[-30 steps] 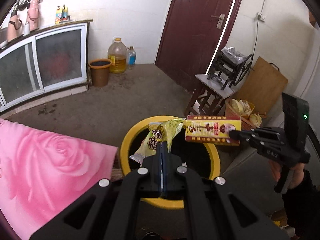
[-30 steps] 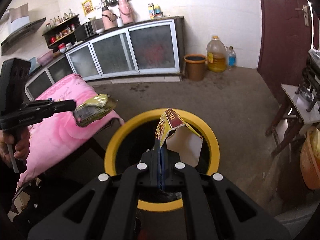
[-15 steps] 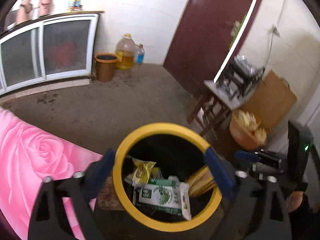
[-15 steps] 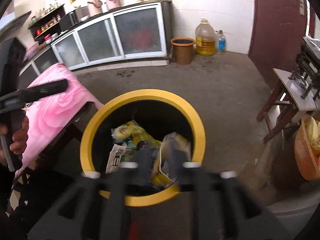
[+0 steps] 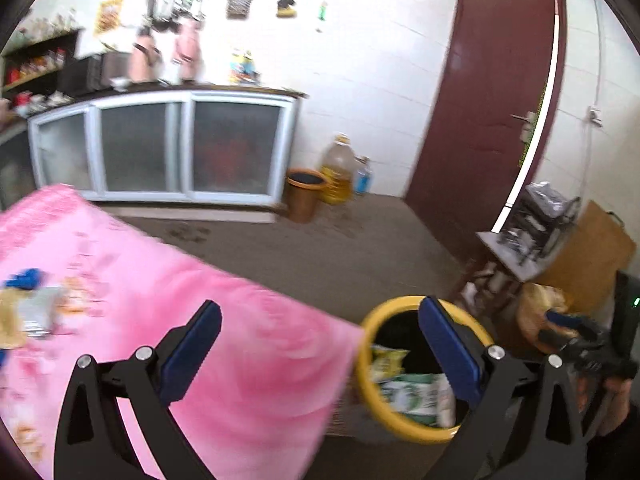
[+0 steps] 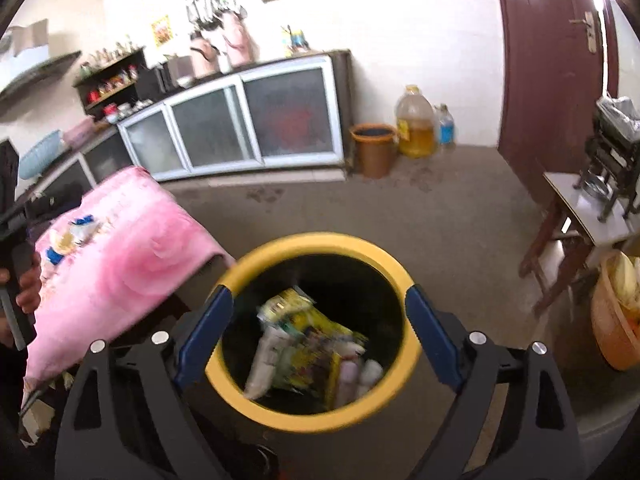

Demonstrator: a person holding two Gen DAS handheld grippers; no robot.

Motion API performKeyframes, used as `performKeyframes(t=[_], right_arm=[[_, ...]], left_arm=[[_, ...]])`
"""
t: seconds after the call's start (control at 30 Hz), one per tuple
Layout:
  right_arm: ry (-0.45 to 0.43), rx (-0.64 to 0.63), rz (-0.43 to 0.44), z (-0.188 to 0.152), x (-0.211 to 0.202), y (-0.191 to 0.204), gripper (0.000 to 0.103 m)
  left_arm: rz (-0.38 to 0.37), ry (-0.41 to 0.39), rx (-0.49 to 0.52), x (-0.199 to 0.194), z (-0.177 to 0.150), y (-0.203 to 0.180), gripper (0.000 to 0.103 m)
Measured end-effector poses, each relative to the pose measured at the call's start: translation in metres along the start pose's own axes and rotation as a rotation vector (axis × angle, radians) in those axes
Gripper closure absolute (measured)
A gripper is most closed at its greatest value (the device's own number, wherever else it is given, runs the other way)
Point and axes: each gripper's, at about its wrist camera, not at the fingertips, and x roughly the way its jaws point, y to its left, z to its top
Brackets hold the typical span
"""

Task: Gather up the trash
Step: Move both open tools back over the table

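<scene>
Home kitchen: cabinets, hanging utensils.

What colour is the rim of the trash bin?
Yellow. The bin's rim is bright yellow around a black inside, clearest in the right wrist view.

A dim kitchen with a bare concrete floor, where a long white cabinet with frosted sliding glass doors runs along the tiled back wall. Just right of the cabinet stand a small brown bucket, a large jug of yellow cooking oil and a smaller blue-labelled bottle, with a dark red door further right. On the cabinet's top sit two pink flasks, utensils hang on the wall above it, and well to its right a small wooden stool carries a dark metal machine.
</scene>
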Motion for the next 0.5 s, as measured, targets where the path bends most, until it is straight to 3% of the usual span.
performKeyframes(t=[0.2, 0.37, 0.5], right_arm=[[-0.04, -0.087, 0.121, 0.024, 0.007, 0.058, 0.017], [-0.055, -0.172, 0.272, 0.045, 0.022, 0.129, 0.017], [-0.053, -0.253, 0.367, 0.055, 0.041, 0.196, 0.017]], left_arm=[[0.148, -0.013, -0.037, -0.077, -0.019, 0.082, 0.008], [0.371, -0.015, 0.013, -0.145, -0.05, 0.148, 0.008], [0.508, -0.019, -0.012, -0.193, -0.069, 0.2, 0.008]])
